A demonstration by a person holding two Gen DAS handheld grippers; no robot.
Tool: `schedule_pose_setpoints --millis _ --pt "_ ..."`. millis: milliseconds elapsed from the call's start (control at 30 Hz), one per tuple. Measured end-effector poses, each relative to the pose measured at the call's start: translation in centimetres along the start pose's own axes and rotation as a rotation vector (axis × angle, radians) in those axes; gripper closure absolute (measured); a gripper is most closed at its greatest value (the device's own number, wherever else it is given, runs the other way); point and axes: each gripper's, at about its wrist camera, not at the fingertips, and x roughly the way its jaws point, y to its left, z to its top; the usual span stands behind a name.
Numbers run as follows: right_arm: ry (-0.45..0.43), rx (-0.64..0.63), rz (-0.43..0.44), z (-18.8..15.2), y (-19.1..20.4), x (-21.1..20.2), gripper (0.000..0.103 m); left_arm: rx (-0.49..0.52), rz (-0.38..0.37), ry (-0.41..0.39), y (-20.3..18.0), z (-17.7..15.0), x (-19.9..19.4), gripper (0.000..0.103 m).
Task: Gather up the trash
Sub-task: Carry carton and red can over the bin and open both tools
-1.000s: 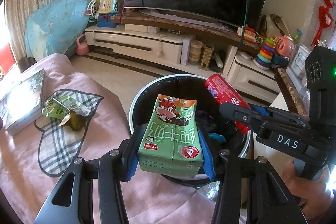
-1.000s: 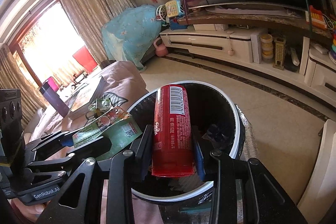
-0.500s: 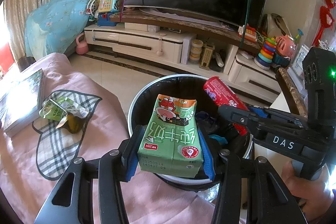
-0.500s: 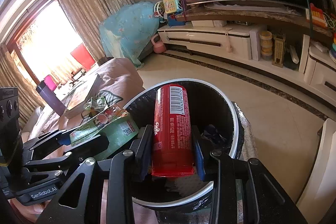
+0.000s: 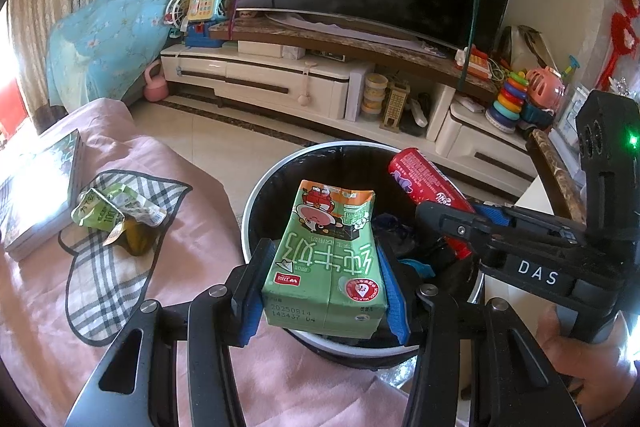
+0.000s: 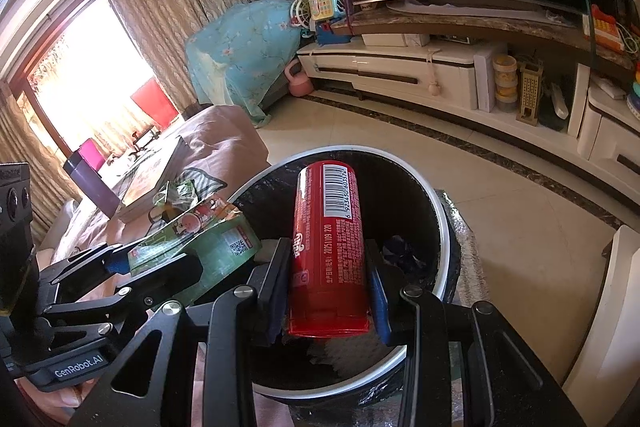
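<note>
My left gripper [image 5: 322,291] is shut on a green milk carton [image 5: 326,259], held over the near rim of a round trash bin [image 5: 256,199] with a black liner. My right gripper [image 6: 328,287] is shut on a red snack tube [image 6: 328,247], which hangs above the same bin [image 6: 440,227]. In the left wrist view the red tube [image 5: 424,187] and the right gripper [image 5: 452,223] reach in from the right. In the right wrist view the carton [image 6: 208,243] and left gripper [image 6: 132,267] sit at the lower left. Dark trash lies inside the bin.
A crumpled green wrapper [image 5: 116,211] lies on a checked cloth [image 5: 104,267] over the pink sofa cover, next to a book [image 5: 36,195]. A TV cabinet [image 5: 280,83] with toys stands across the tiled floor. A white table edge [image 6: 616,307] is right of the bin.
Both views have crept slightly toward the bin, so it sits a little more under the held items. Both grips are unchanged.
</note>
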Motion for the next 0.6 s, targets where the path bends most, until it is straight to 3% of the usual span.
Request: schedule_pose_setpoints --millis 133,300,367,533,600 --pt "0.0 0.004 -0.002 0.1 -0.1 0.0 0.067 -0.016 -0.01 0.024 0.3 0.1 0.5 0.054" --pt "-0.004 0.036 0.007 0.3 -0.5 -0.2 0.06 -0.043 -0.016 0.011 0.8 0.3 -0.1 0.039" --pt "-0.019 0.04 0.008 0.3 -0.4 -0.9 0.052 -0.052 -0.016 -0.006 1.2 0.0 -0.8 0.036" --pt "-0.086 0.076 0.022 -0.4 0.3 -3.1 0.01 -0.088 -0.006 -0.02 3.0 -2.1 -2.9 0.028" --pt "-0.098 0.088 0.026 -0.8 0.7 -3.7 0.005 -0.123 0.0 -0.028 4.1 -3.5 -4.2 0.025"
